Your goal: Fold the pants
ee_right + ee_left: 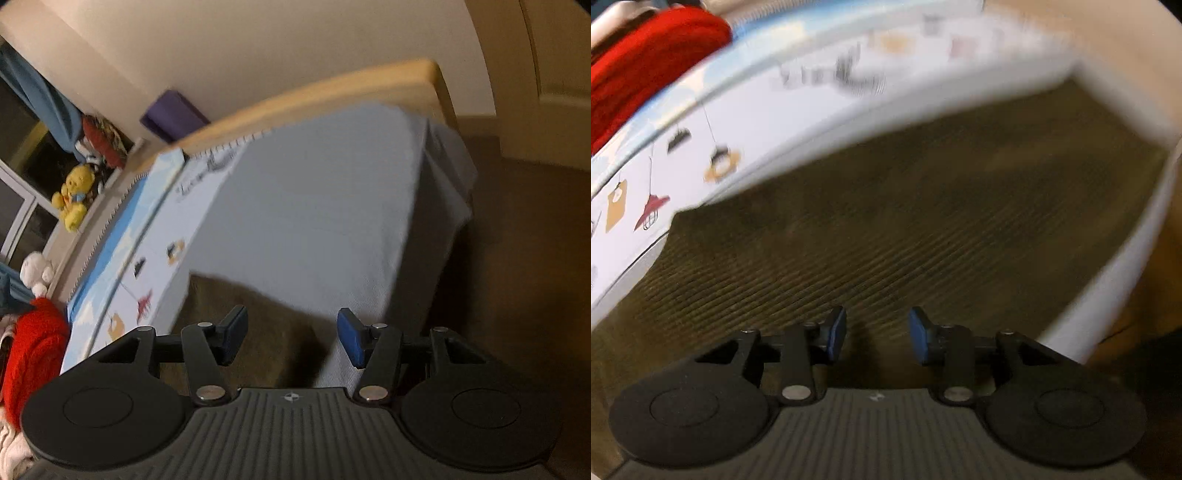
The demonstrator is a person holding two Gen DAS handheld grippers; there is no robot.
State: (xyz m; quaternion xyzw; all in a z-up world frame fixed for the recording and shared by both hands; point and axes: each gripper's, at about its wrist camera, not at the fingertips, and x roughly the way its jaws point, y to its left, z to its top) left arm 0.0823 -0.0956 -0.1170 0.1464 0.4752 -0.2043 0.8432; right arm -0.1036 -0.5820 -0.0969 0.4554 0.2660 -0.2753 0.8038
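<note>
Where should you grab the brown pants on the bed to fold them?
Probably at the near edge of the pants, coming down from above. They lie flat on the bed, so nothing sticks up to grab; only an edge lets the fingers pinch the cloth. Both grippers are open and empty, so each could take one corner.

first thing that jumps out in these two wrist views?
In the left view, olive-brown corduroy pants fill the middle, spread on the bed's printed sheet, with the left gripper open and empty above them. In the right view, a red fleece glows at lower left.
</note>
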